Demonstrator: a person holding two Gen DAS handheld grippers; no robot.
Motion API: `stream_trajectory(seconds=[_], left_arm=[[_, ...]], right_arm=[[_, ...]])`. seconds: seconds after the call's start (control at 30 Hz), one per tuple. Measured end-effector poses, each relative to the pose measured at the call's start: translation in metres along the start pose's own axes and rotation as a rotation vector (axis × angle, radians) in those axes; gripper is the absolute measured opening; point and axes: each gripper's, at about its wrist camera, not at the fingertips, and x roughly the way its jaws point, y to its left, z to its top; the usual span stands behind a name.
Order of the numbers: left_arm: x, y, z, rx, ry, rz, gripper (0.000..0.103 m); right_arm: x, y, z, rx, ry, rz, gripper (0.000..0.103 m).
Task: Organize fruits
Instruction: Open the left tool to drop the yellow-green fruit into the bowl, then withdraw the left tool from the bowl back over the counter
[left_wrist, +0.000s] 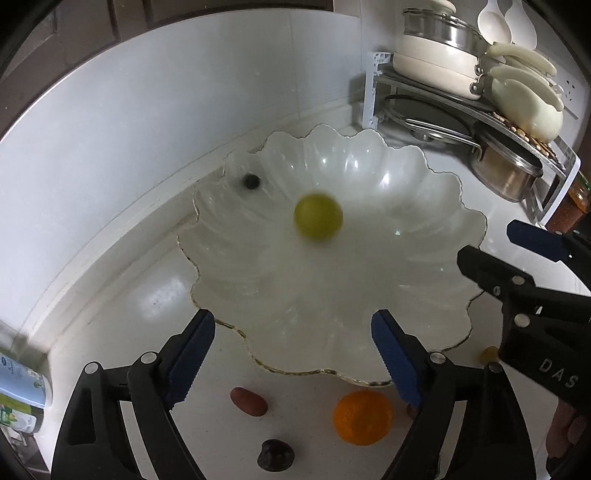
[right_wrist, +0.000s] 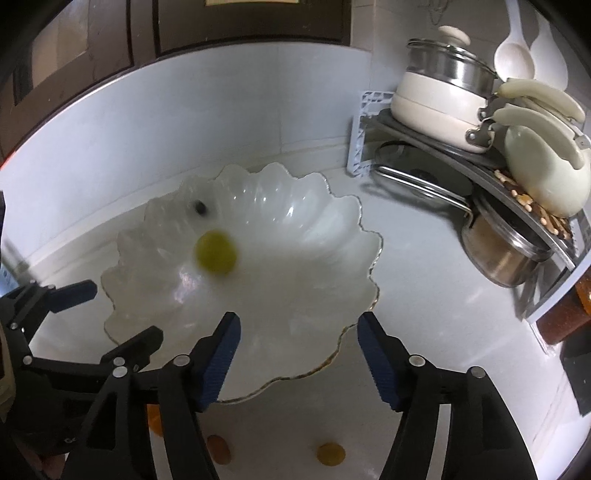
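Left wrist view: the left gripper (left_wrist: 293, 354) hangs over the near rim of a scalloped translucent white glass bowl (left_wrist: 424, 192) on a white countertop (left_wrist: 122, 295). Its blue-padded jaws stand wide apart with nothing between them. A round green fruit (left_wrist: 318, 217), blurred, lies inside the bowl well beyond the fingertips, and a small dark berry (left_wrist: 252, 181) sits on the bowl's far left wall. On the counter below the jaws lie an orange (left_wrist: 362, 417), a reddish-brown oblong fruit (left_wrist: 248, 401) and a dark wrinkled fruit (left_wrist: 276, 456). The right gripper (left_wrist: 491, 247) reaches in from the right edge, jaws parted.

Right wrist view: the right gripper (right_wrist: 299, 356) has its jaws released and empty over the bowl's (right_wrist: 332, 221) near rim. The green fruit (right_wrist: 216, 252) lies ahead and left of them, the dark berry (right_wrist: 200, 207) beyond it. A small yellow fruit (right_wrist: 331, 454) lies on the counter under the jaws. The left gripper (right_wrist: 114, 314) shows at the left, spread open.
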Motion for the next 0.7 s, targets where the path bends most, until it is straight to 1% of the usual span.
stream_trajectory(seconds=[0.1, 0.3, 0.7], left_arm=[[-0.004, 0.001, 0.001, -0.001, -0.009, 0.010, 0.093], [-0.014, 0.004, 0.003, -0.013, -0.036, 0.028, 0.096], [-0.036, 0.002, -0.007, -0.014, -0.055, 0.041, 0.096]], right_arm=[[-0.003, 0.001, 0.002, 0.000, -0.007, -0.002, 0.067], [-0.013, 0.000, 0.004, 0.006, -0.027, -0.007, 0.067], [-0.037, 0.000, -0.002, 0.010, -0.053, -0.018, 0.067]])
